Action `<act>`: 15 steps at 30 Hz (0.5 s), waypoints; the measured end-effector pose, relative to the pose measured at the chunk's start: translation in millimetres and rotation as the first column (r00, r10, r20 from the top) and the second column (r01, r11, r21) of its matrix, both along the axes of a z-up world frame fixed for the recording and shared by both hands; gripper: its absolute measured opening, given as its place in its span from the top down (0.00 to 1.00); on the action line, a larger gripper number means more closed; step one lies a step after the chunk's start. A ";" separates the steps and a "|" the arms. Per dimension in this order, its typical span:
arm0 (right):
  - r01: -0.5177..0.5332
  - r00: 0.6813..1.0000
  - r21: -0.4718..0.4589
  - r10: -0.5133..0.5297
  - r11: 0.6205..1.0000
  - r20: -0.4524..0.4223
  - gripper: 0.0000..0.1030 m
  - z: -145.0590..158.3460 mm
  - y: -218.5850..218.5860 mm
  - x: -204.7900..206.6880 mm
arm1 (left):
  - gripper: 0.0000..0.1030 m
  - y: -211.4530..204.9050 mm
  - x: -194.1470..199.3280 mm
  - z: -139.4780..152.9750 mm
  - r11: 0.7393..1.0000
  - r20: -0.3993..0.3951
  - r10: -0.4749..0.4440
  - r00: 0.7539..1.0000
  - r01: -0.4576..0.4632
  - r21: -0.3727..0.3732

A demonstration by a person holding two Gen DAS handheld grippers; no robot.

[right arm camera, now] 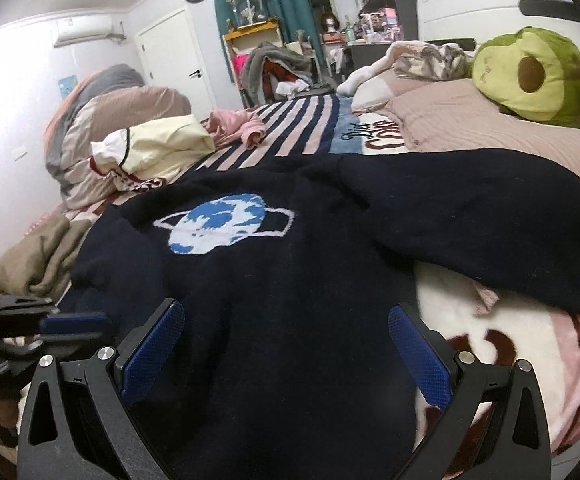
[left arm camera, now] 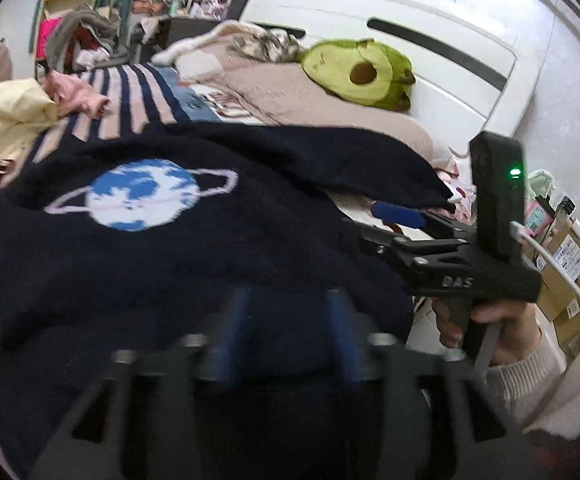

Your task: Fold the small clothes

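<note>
A navy sweater [left arm camera: 194,264] with a blue-and-white planet motif [left arm camera: 142,194] lies spread on the bed; it also shows in the right wrist view [right arm camera: 310,280], one sleeve [right arm camera: 490,216] stretched to the right. My left gripper [left arm camera: 286,332] is low over the sweater's near hem, its blurred blue pads a moderate gap apart with navy fabric between them; I cannot tell whether they grip it. My right gripper [right arm camera: 286,356] is wide open over the sweater's near hem, touching nothing I can see. The right gripper also shows in the left wrist view [left arm camera: 398,216], at the sweater's right edge.
A yellow garment [right arm camera: 162,144] and a pink garment [right arm camera: 238,126] lie farther back on the striped blanket [right arm camera: 290,128]. An avocado plush [right arm camera: 530,76] rests on the pillow by the white headboard [left arm camera: 370,16]. Cardboard boxes [left arm camera: 570,280] stand beside the bed.
</note>
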State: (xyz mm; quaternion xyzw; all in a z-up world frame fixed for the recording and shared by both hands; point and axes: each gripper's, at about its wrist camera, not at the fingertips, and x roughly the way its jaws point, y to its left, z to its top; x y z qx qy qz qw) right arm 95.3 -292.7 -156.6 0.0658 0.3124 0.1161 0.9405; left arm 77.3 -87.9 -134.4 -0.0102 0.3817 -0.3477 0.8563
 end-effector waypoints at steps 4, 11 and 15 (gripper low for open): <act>-0.072 0.997 0.024 0.072 0.997 -0.012 0.01 0.4 21.9 7.4 | 0.54 36.2 -9.3 12.0 0.997 0.054 0.073 0.996 -0.075 0.032; -0.202 0.972 0.014 0.202 0.979 -0.121 0.32 -26.7 68.1 24.8 | 0.51 98.7 -8.9 12.9 0.962 0.111 0.248 0.962 -0.258 0.093; -0.237 0.954 -0.009 0.231 0.971 -0.188 0.49 -43.4 81.5 30.2 | 0.51 113.5 -7.1 9.9 0.951 0.097 0.294 0.951 -0.301 0.073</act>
